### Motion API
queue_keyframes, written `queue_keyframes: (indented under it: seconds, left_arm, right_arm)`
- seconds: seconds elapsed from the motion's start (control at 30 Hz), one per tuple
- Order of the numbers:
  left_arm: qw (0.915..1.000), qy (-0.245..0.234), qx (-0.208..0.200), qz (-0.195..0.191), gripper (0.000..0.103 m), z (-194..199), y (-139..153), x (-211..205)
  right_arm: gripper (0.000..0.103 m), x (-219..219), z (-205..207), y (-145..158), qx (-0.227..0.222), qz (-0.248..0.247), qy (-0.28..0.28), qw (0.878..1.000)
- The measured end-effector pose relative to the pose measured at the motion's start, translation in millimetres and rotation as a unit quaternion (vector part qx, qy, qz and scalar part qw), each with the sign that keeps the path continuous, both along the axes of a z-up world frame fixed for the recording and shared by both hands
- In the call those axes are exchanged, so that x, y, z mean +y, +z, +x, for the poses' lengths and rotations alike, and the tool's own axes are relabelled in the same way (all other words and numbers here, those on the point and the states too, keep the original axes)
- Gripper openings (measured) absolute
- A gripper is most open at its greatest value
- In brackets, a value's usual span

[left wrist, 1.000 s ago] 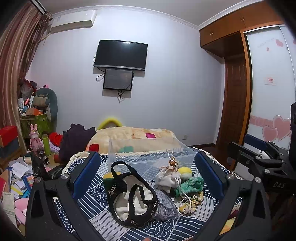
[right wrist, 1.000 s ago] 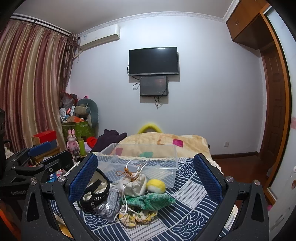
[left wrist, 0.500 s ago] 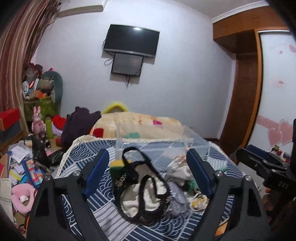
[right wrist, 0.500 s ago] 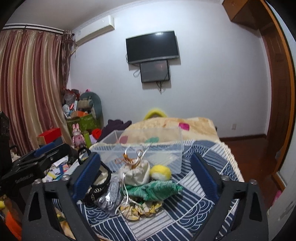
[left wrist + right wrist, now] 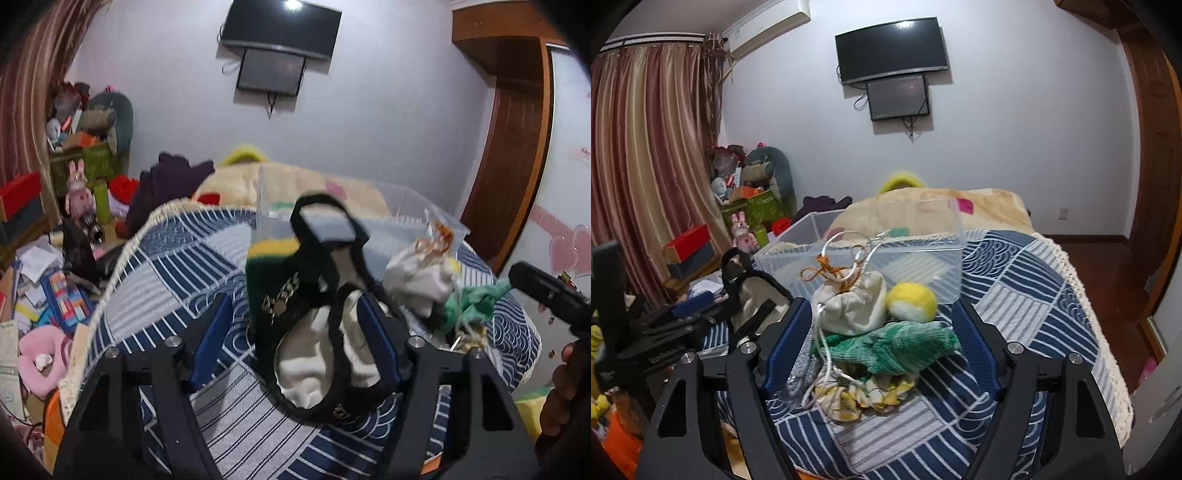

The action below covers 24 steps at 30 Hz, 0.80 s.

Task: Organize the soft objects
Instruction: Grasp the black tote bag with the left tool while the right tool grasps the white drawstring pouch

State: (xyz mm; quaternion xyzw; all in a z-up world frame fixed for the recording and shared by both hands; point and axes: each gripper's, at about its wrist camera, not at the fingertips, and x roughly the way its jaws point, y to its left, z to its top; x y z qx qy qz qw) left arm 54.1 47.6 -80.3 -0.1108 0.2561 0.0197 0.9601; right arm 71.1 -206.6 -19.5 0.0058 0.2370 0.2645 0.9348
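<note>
A pile of soft things lies on the blue patterned bedspread (image 5: 1027, 295) before a clear plastic bin (image 5: 886, 258). My left gripper (image 5: 295, 332) is open, its fingers on either side of a black-trimmed white garment (image 5: 325, 332) with a green and yellow piece behind it. My right gripper (image 5: 882, 339) is open around a green cloth (image 5: 897, 350), a white drawstring pouch (image 5: 849, 310), a yellow ball (image 5: 910, 301) and a yellow scrunchie (image 5: 864, 398). The pouch (image 5: 417, 277) and green cloth (image 5: 472, 302) also show in the left wrist view.
A beige blanket (image 5: 942, 206) lies beyond the bin. Toys, boxes and papers (image 5: 48, 288) crowd the floor left of the bed. A wooden door (image 5: 513, 155) and wardrobe stand on the right. A TV (image 5: 892, 48) hangs on the far wall.
Both grippers have moved forward and down onto the pile. The left gripper's fingers now flank the black-trimmed garment, the right gripper's fingers flank the green cloth. Both jaws have narrowed.
</note>
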Motion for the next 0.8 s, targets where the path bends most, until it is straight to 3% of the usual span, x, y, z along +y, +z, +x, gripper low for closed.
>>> queue_keyframes:
  seconds: [0.13,0.27,0.37,0.63,0.8]
  left_arm:
    - [0.9997,-0.011,0.017,-0.015,0.059,8,-11,4]
    - [0.9992,-0.013,0.029,-0.026,0.058,13,-19,8]
    - [0.9987,-0.022,0.036,-0.029,0.044,18,-23,10]
    - [0.9992,-0.027,0.028,0.006,0.021,9,-20,-2]
    - [0.9994,-0.029,0.016,0.012,0.014,3,-12,-9]
  right_arm:
    - [0.073,12,6,-1,0.012,0.003,0.021,1.000]
    - [0.067,28,14,-4,0.019,-0.011,0.036,0.999]
    - [0.064,38,23,-11,0.030,-0.027,0.043,0.998]
    - [0.041,50,41,-23,0.059,-0.054,0.050,0.996]
    - [0.028,52,41,-27,0.069,-0.056,0.059,0.994]
